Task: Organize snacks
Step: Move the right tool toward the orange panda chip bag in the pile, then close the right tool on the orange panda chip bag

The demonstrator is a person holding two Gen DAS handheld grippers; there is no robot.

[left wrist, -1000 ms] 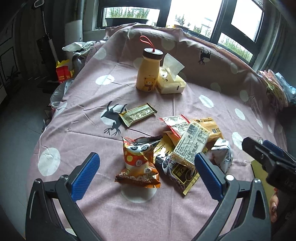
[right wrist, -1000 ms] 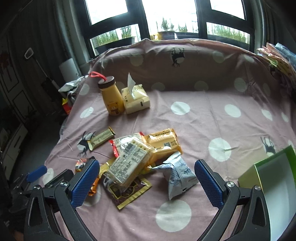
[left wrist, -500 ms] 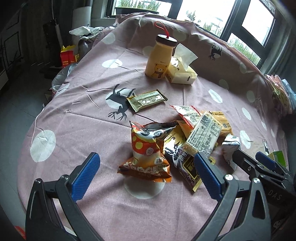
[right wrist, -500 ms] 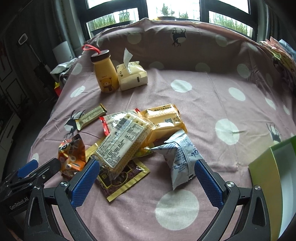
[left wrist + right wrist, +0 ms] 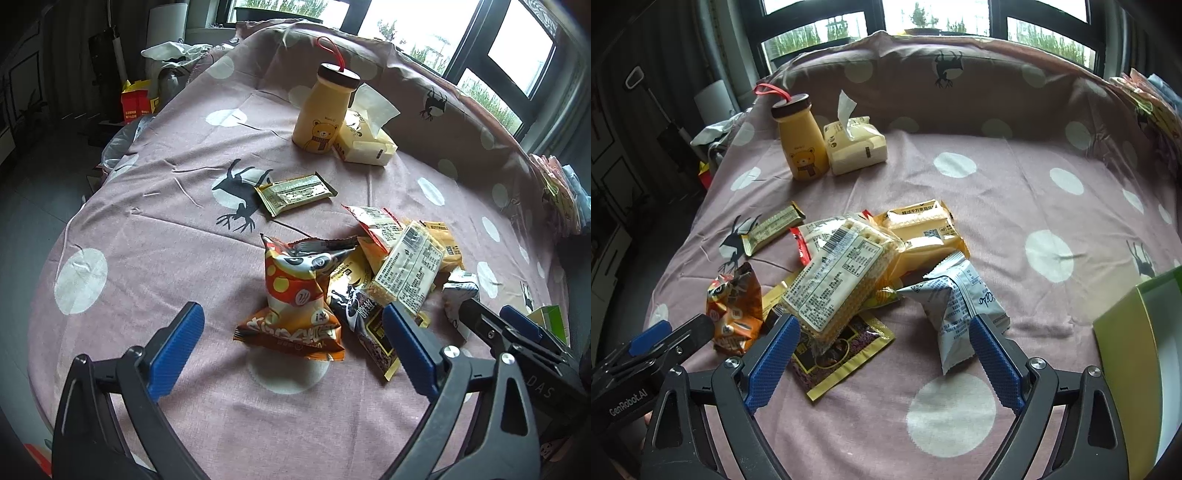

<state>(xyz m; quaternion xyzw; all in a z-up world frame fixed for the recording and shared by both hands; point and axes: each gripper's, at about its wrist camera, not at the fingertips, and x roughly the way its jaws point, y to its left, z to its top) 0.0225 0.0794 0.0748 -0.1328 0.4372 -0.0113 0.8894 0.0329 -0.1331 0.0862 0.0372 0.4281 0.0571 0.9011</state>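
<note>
Two grippers hung over a round table (image 5: 1052,177) w/ pink dotted cloth, windows behind. Snack pile (image 5: 864,266) sat mid-table; cracker pack (image 5: 838,280) on top, long axis diagonal, near-left to far-right. Green box (image 5: 1134,354) at right edge; bare cloth far right. Left gripper (image 5: 291,343) jaws spread, just closing a bit, orange bag (image 5: 295,295) between, untouched. Right gripper (image 5: 882,354) likewise, holding nothing.
</note>
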